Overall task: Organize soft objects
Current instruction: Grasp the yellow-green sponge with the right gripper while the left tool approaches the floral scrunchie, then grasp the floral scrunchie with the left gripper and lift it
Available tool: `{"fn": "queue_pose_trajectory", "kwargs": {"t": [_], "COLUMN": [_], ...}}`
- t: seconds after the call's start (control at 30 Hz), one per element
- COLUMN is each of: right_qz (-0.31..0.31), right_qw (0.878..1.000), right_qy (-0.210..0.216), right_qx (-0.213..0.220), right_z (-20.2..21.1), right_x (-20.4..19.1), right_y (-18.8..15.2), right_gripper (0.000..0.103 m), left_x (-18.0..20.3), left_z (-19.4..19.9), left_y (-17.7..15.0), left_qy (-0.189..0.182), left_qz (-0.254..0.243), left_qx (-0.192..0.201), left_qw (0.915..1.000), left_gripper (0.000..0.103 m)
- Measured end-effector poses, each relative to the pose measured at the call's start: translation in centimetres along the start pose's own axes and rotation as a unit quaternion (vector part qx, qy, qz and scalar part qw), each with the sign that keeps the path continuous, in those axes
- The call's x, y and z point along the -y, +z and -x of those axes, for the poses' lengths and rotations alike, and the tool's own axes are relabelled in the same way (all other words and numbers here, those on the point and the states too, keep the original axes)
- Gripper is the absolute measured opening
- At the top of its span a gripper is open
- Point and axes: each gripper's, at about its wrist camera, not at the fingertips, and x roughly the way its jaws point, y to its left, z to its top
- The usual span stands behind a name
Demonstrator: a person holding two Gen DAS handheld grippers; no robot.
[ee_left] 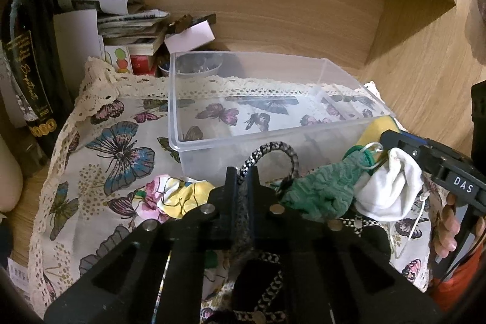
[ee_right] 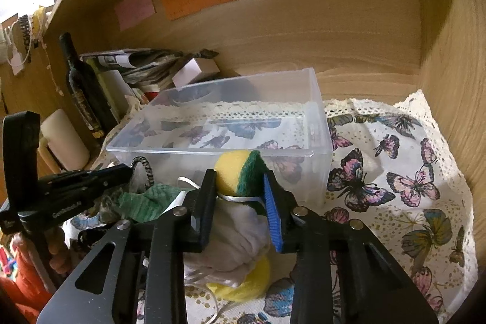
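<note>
My left gripper [ee_left: 242, 175] is shut on a black-and-white braided cord [ee_left: 275, 148], whose loop sticks up past the fingertips; in the right wrist view that gripper [ee_right: 123, 169] comes in from the left. My right gripper [ee_right: 238, 187] is shut on a white cloth [ee_right: 240, 222], which bulges between its blue pads and hangs from it [ee_left: 388, 190]. Just beyond its tips a yellow-and-green sponge [ee_right: 235, 172] leans on the front wall of the clear plastic box [ee_right: 170, 152]. A crumpled green cloth [ee_left: 322, 190] and a floral cloth [ee_left: 170, 196] lie in front of the box [ee_left: 173, 99].
A butterfly-print cloth [ee_right: 410, 187] with lace trim covers the wooden shelf. A dark bottle [ee_left: 27, 66] and a pile of papers [ee_left: 130, 20] stand at the back left, and a cream cylinder [ee_right: 65, 138] beside them. A second yellow sponge [ee_right: 246, 284] lies under the white cloth.
</note>
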Motion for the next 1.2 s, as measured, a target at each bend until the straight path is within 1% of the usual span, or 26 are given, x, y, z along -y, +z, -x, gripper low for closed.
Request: {"fn": "queue_pose_trajectory", "kwargs": {"t": [0.1, 0.13, 0.17, 0.37, 0.47, 0.53, 0.6, 0.7, 0.77, 0.83, 1.03, 1.07, 1.1, 1.13, 1.2], "right_qz": [0.007, 0.009, 0.010, 0.011, 0.010, 0.010, 0.009, 0.009, 0.010, 0.011, 0.014, 0.014, 0.014, 0.014, 0.013], "right_qw": [1.000, 1.000, 1.000, 0.999, 0.998, 0.998, 0.998, 0.998, 0.998, 0.998, 0.997, 0.997, 0.997, 0.997, 0.997], "right_qy": [-0.003, -0.004, -0.003, -0.001, 0.002, 0.003, 0.005, 0.007, 0.009, 0.011, 0.019, 0.020, 0.022, 0.023, 0.024], "right_qx": [0.013, 0.017, 0.021, 0.046, 0.054, 0.057, 0.058, 0.058, 0.059, 0.060, 0.070, 0.071, 0.071, 0.071, 0.070], "right_z": [0.9, 1.2, 1.6, 3.2, 3.8, 4.1, 4.2, 4.4, 4.6, 4.8, 5.3, 5.3, 5.3, 5.3, 5.2], "right_x": [-0.2, -0.3, -0.3, -0.5, -0.5, -0.6, -0.6, -0.5, -0.4, -0.4, -0.3, -0.3, -0.3, -0.3, -0.3], "right_y": [0.1, 0.1, 0.2, 0.6, 0.7, 0.6, 0.6, 0.4, 0.4, 0.5, 0.7, 0.6, 0.6, 0.6, 0.5], "right_gripper": [0.028, 0.028, 0.028, 0.028, 0.028, 0.028, 0.028, 0.028, 0.028, 0.028, 0.028, 0.028, 0.028, 0.028, 0.028], "left_x": [0.4, 0.5, 0.6, 1.5, 1.9, 1.9, 1.6, 1.3, 1.2, 1.2, 1.5, 1.5, 1.6, 1.5, 1.5], "left_z": [0.8, 1.0, 1.3, 3.2, 2.9, 2.0, 0.9, -0.5, -1.2, -1.4, -2.1, -2.2, -2.3, -2.4, -2.4], "left_y": [0.0, 0.0, 0.0, 0.6, 0.9, 1.0, 1.1, 1.0, 1.0, 1.1, 0.9, 0.8, 0.7, 0.6, 0.5], "left_qy": [0.003, 0.004, 0.003, 0.005, 0.010, 0.015, 0.016, 0.016, 0.024, 0.021, 0.031, 0.032, 0.035, 0.040, 0.042], "left_qz": [-0.006, -0.007, -0.009, -0.028, -0.043, -0.046, -0.041, -0.031, -0.027, -0.022, -0.031, -0.032, -0.033, -0.034, -0.034], "left_qx": [0.011, 0.014, 0.018, 0.046, 0.037, 0.022, 0.004, -0.017, -0.022, -0.024, -0.035, -0.036, -0.037, -0.037, -0.036], "left_qw": [0.9999, 0.9999, 0.9998, 0.9985, 0.9983, 0.9986, 0.9990, 0.9993, 0.9991, 0.9993, 0.9984, 0.9983, 0.9981, 0.9979, 0.9979], "left_gripper": [0.004, 0.001, 0.001, 0.001, 0.003, 0.014, 0.018, 0.019, 0.019, 0.019, 0.018, 0.017, 0.012, 0.010, 0.008]}}
